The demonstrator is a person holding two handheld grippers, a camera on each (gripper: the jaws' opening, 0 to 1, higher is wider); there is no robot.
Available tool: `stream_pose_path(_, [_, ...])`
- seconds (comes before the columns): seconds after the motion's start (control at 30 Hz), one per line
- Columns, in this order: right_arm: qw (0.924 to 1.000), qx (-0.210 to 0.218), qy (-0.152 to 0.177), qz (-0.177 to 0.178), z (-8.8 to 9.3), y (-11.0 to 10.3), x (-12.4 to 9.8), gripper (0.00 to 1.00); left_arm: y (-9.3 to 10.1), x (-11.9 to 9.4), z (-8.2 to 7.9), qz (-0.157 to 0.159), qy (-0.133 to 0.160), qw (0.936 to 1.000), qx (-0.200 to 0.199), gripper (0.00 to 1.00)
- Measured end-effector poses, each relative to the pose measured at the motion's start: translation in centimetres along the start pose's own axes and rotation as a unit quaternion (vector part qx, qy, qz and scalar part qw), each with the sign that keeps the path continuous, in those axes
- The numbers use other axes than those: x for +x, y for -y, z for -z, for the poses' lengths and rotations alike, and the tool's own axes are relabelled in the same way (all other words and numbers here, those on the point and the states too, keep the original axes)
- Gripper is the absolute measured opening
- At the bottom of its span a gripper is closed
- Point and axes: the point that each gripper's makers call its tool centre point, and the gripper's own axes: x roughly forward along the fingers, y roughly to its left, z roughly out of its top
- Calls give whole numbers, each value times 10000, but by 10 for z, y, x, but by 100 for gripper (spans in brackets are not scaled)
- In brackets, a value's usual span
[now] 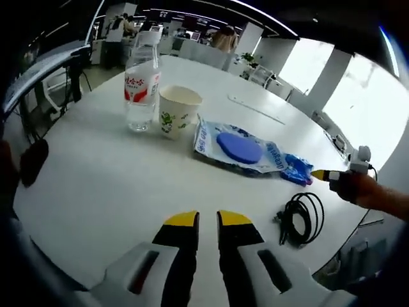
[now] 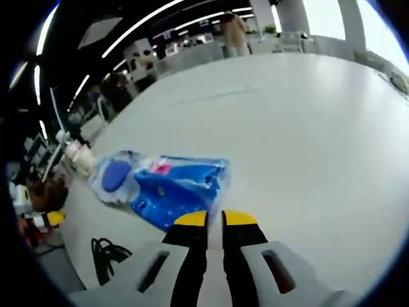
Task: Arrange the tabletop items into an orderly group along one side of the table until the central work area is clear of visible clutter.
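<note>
Bottle (image 1: 141, 80), paper cup (image 1: 177, 111) and blue packet (image 1: 239, 148) lined up mid-surface (image 1: 96, 185), black cable (image 1: 300, 219) apart near edge. Left gripper (image 1: 207, 220) hovering over bare surface, jaws nearly closed, holding nothing. Right gripper (image 2: 215, 219) at packet's edge, jaws nearly closed, empty; likely about to nudge it sideways.

Office chairs (image 1: 265, 75) – white – and people (image 1: 225, 37) beyond the table's far edge.
</note>
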Motion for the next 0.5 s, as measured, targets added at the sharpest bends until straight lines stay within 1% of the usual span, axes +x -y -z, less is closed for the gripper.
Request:
stream_pose_path(0.1, [10000,38,45,23,-3,3,0,1,-3,-3,1,-43,45,9999,-125,7])
stream_pose_path(0.17, [10000,9,54,37,-5,4,-1,1,-5,-5,2,-76,59,9998,-161,7])
stream_pose_path(0.27, [9999,81,74,46,-7,8,-2,1,-6,-6,1,-92,79,9997,-207,7])
stream_pose_path(0.4, [10000,48,66,13,-7,8,-2,2,-7,-7,-1,-108,97,9997,-210,7])
stream_pose_path(0.5, [10000,29,51,-6,-4,6,-4,6,-6,-7,-2,-97,123,9996,-224,8])
